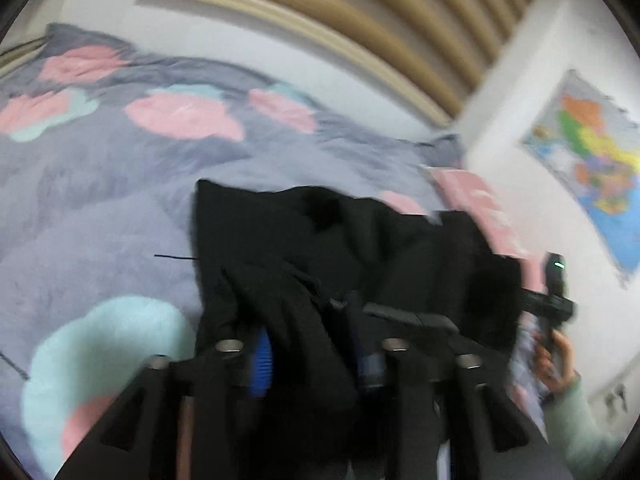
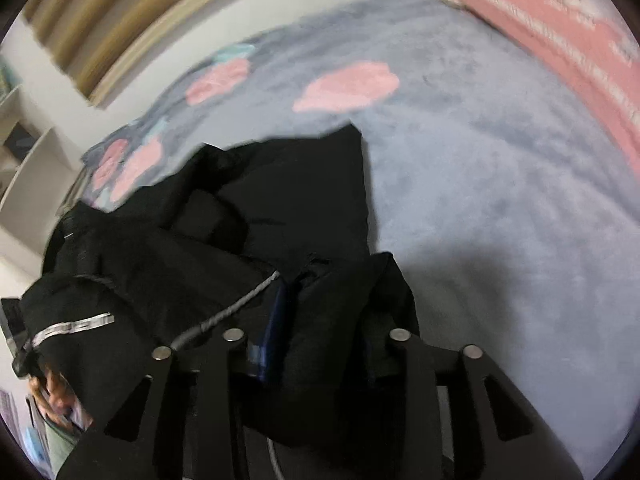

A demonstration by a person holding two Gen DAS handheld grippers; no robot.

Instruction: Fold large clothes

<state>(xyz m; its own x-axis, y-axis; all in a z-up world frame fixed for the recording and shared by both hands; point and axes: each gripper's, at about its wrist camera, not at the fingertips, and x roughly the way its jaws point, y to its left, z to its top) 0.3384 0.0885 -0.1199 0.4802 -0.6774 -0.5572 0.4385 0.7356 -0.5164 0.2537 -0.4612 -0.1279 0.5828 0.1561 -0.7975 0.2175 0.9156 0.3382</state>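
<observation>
Black garment [image 1: 340, 240] bunched and partly lifted over the bed [image 1: 100, 208], far edge resting on the grey-lilac fleece blanket [image 2: 500, 200] with pink and teal patches. Left tool [image 1: 316, 352] clamped on a thick fold of the garment, cloth filling the gap between blue-padded fingers [image 1: 260, 364]. Right tool [image 2: 320, 344] likewise closed on a bundled fold. Grey drawcord [image 2: 232, 308] trailing across the cloth. Pink pillow [image 2: 560, 32] at the bed's far side. Wall map [image 1: 592, 160] on the white wall. Both views motion-blurred.

Dim, even indoor light; both fisheye views motion-blurred, edges bent and vignetted black.
</observation>
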